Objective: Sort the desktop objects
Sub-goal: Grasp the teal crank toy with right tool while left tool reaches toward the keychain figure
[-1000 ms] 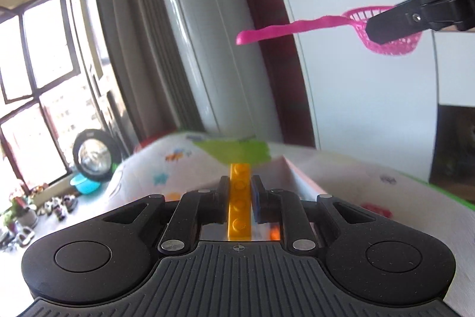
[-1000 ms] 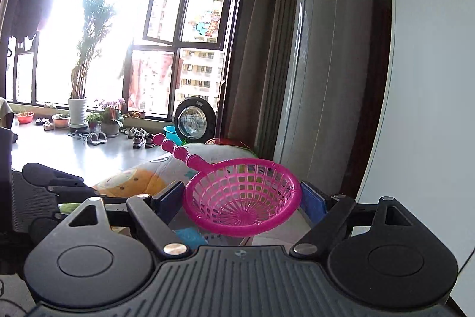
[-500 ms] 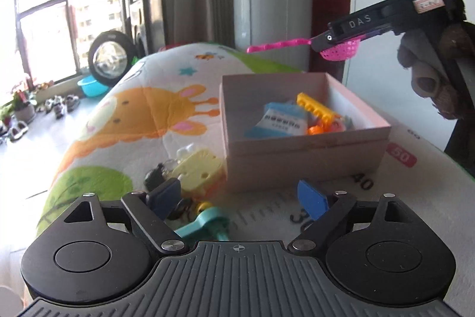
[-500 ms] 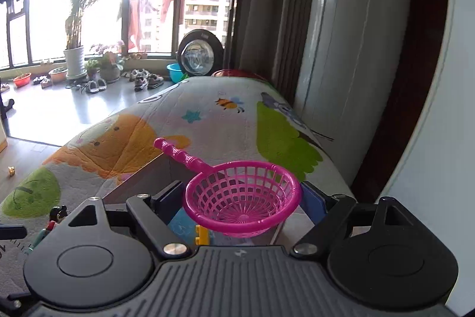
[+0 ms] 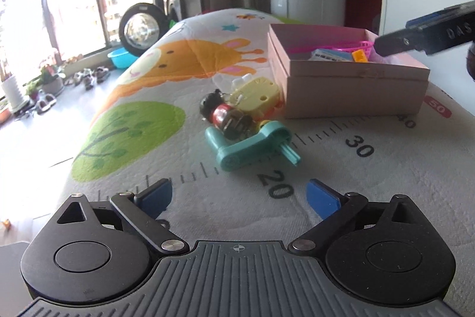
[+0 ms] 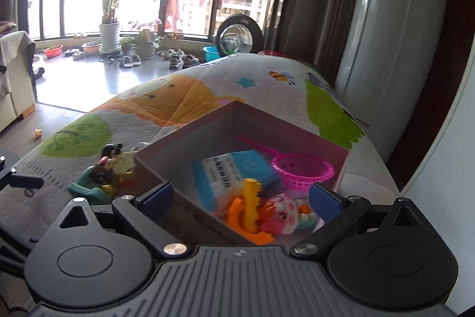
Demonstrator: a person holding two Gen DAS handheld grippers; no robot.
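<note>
A pink cardboard box (image 5: 353, 91) stands on the printed mat. In it lie a pink strainer (image 6: 299, 173), a yellow brick (image 6: 251, 204), a blue and white packet (image 6: 228, 174) and small toys. My right gripper (image 6: 240, 196) hovers over the box's near corner, its jaws opening, with nothing pressed between the pads. My left gripper (image 5: 239, 195) hangs low over the mat, jaws opening and empty. Ahead of it lie a teal crank toy (image 5: 252, 144), a dark round figure (image 5: 225, 116) and a yellow toy (image 5: 255, 92), left of the box.
The mat (image 5: 133, 132) carries a giraffe print and a ruler scale and drops off at the left edge. Behind the table are a grey curtain (image 6: 311, 5), a white wall, a window and floor with plants and shoes.
The left gripper let go of the yellow brick, which now lies in the box, and sank toward the mat. The right gripper opened and dropped the pink strainer into the box while coming down.
</note>
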